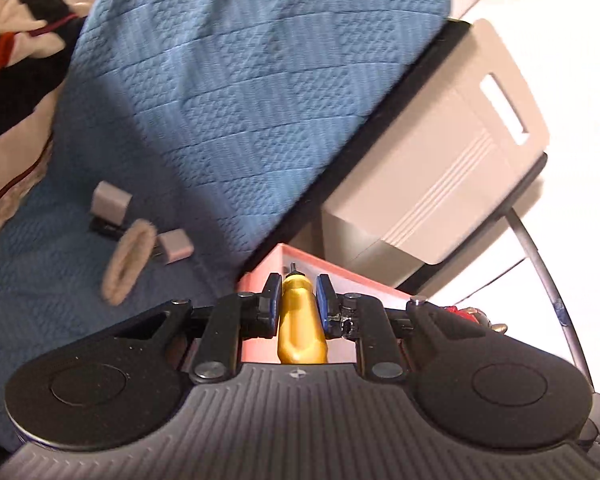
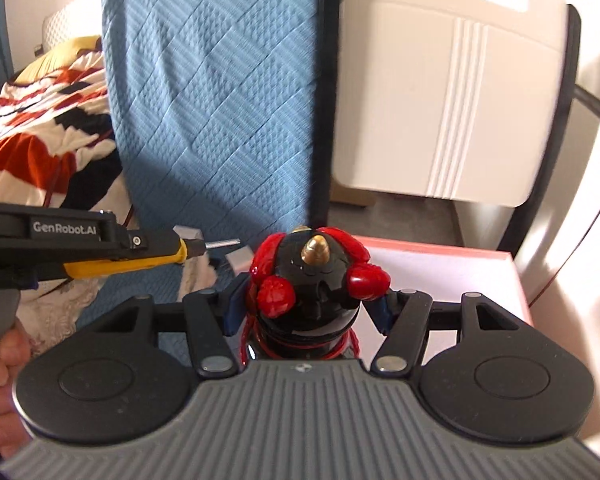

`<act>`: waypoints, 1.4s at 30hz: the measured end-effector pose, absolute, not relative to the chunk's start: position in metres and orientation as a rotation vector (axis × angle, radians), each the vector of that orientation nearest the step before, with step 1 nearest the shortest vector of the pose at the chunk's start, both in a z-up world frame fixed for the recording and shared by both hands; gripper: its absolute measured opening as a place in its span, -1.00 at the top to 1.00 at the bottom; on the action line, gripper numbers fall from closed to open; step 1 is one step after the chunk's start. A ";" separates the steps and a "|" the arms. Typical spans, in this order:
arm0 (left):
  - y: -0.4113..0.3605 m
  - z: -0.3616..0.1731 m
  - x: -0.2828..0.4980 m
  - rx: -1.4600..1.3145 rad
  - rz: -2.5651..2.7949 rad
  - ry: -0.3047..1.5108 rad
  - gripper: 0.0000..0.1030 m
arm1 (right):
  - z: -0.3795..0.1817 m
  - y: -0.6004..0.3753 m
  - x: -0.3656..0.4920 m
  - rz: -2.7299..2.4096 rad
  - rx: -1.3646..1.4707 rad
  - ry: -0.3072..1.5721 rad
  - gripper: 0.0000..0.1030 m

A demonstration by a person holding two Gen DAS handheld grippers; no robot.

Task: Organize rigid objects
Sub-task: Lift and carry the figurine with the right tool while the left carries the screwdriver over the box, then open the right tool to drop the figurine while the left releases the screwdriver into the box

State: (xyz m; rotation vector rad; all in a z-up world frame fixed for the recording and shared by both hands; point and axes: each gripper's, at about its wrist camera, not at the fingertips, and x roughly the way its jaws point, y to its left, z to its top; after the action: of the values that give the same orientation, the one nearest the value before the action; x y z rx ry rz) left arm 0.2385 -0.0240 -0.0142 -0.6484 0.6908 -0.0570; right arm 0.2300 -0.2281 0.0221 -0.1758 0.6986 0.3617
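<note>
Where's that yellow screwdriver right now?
The screwdriver is clamped in the left claw, held over the pink box beside the blue bedspread. In the right wrist view it shows at the left, near the red-and-black toy.

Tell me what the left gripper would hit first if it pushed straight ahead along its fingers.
Probably the pink box: the left gripper, shut on the yellow screwdriver, points down at its near rim. Depth is unclear; the screwdriver's tip would likely touch first.

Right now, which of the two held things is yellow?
The screwdriver in the left hand-held gripper. It has a plain yellow handle, while the right hand-held gripper holds a black and red toy figure.
</note>
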 end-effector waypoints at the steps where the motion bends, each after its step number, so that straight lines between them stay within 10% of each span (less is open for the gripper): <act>1: -0.030 -0.012 0.240 -0.643 -0.066 0.698 0.58 | 0.023 -0.234 0.230 0.357 -0.173 0.691 -0.22; 42: -0.201 -0.102 0.303 -0.463 -0.162 0.969 0.58 | -0.130 -0.382 0.256 0.218 -0.100 1.005 -0.24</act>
State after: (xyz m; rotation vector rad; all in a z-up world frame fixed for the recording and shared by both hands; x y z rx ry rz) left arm 0.3029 -0.2011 -0.1024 -0.4626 0.9693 -0.1618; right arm 0.2563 -0.3818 -0.1297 -0.0997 1.0050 0.2178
